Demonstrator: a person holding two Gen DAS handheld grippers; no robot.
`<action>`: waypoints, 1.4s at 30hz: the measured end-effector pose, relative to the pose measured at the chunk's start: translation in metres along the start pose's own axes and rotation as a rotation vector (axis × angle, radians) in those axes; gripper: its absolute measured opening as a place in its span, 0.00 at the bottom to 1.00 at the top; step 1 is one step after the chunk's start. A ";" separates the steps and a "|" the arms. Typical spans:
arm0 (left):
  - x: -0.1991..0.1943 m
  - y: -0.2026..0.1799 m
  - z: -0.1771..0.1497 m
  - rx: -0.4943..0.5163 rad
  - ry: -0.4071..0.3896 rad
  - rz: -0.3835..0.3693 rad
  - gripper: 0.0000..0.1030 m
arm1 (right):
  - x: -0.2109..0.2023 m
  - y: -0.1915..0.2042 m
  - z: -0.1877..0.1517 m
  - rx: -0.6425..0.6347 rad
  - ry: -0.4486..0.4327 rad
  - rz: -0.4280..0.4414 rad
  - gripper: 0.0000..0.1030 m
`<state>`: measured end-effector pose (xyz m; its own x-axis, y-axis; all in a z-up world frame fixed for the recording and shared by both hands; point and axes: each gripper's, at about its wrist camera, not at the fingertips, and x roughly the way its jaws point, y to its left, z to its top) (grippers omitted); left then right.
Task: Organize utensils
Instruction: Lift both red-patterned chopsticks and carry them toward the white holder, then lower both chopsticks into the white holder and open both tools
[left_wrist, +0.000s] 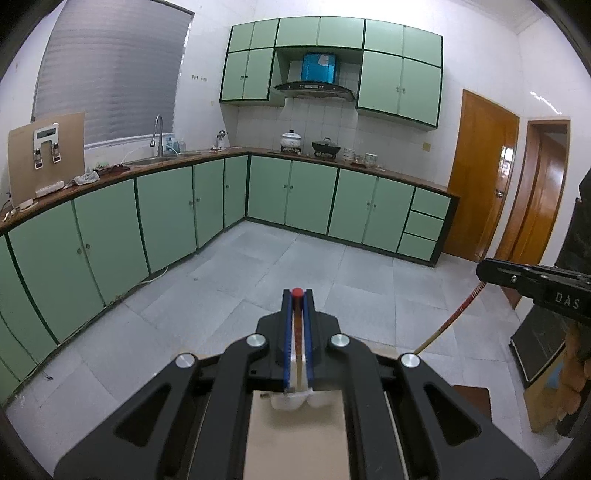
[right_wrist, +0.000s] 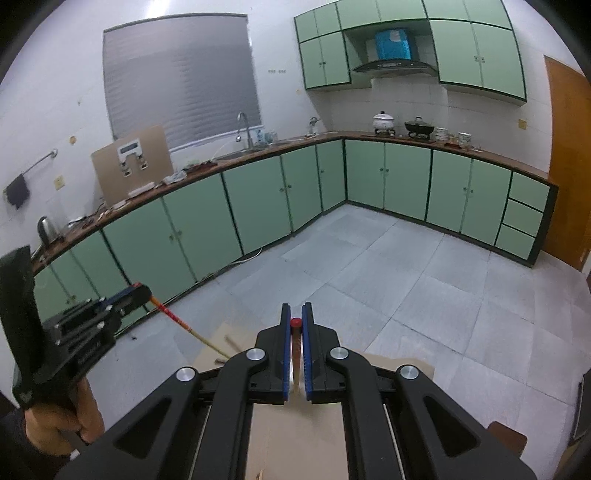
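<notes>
A: How should the carrying step be handled?

B: Each chopstick is best kept clamped firmly and carried level, so that the long free end is not swung into the other tool or the bench cabinets (left_wrist: 166, 206). The two sticks should be brought together only once a holder is in view; none can be seen in either view.

A: What is held at present?

B: The left tool (left_wrist: 297, 295) is closed on the left chopstick (left_wrist: 297, 332), the red cap just clear of the blue pads. The right tool (right_wrist: 296, 314) is likewise clamped on the right chopstick (right_wrist: 296, 343). Both are held in the air above the grey tiled floor (left_wrist: 332, 266), away from the bench.

A: How are the sticks described?

B: Slim and tapered, pale wood at the thin end, with a patterned red-and-orange upper part and a red cap. A slippery, easily pivoted load is to be expected.
</notes>
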<state>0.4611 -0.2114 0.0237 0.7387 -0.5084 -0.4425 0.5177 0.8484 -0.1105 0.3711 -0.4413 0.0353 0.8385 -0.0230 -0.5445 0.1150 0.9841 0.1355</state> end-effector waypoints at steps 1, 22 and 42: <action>0.010 -0.001 0.000 -0.001 -0.004 0.003 0.05 | 0.007 -0.002 0.002 0.004 -0.002 -0.005 0.06; 0.147 0.032 -0.078 -0.062 0.120 0.049 0.06 | 0.157 -0.052 -0.063 0.115 0.127 -0.066 0.06; 0.058 0.030 -0.068 -0.017 0.008 0.069 0.55 | 0.069 -0.043 -0.065 0.100 0.015 -0.030 0.13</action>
<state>0.4898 -0.2058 -0.0658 0.7686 -0.4476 -0.4571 0.4584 0.8837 -0.0945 0.3891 -0.4740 -0.0622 0.8257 -0.0489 -0.5620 0.1930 0.9606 0.2001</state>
